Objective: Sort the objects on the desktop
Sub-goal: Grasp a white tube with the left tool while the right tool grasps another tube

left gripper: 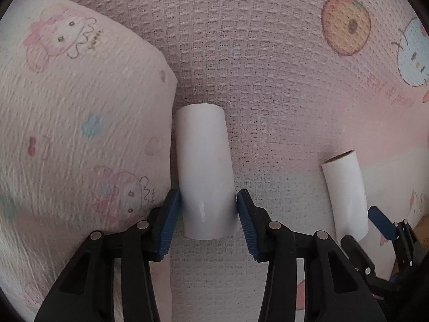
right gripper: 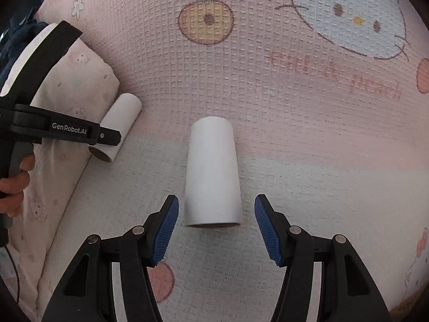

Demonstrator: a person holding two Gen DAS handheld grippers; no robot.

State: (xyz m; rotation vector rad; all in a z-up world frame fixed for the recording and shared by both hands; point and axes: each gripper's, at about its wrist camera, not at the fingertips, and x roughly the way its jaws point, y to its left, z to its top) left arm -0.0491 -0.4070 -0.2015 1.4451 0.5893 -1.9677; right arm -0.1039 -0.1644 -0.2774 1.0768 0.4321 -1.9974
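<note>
Two white paper tubes lie on their sides on the pink waffle-weave cloth (right gripper: 281, 139), well apart from each other. The glossy tube (left gripper: 205, 171) lies just beside a cartoon-printed tissue pack (left gripper: 80, 123), its long axis pointing away from the camera. The matte tube (right gripper: 213, 171) lies in the open, its brown cardboard end facing the camera.

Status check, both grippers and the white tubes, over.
Left gripper pads touching left tube. Right gripper open, straddling right tube, no contact. Folded printed cloth right beside left tube.
</note>
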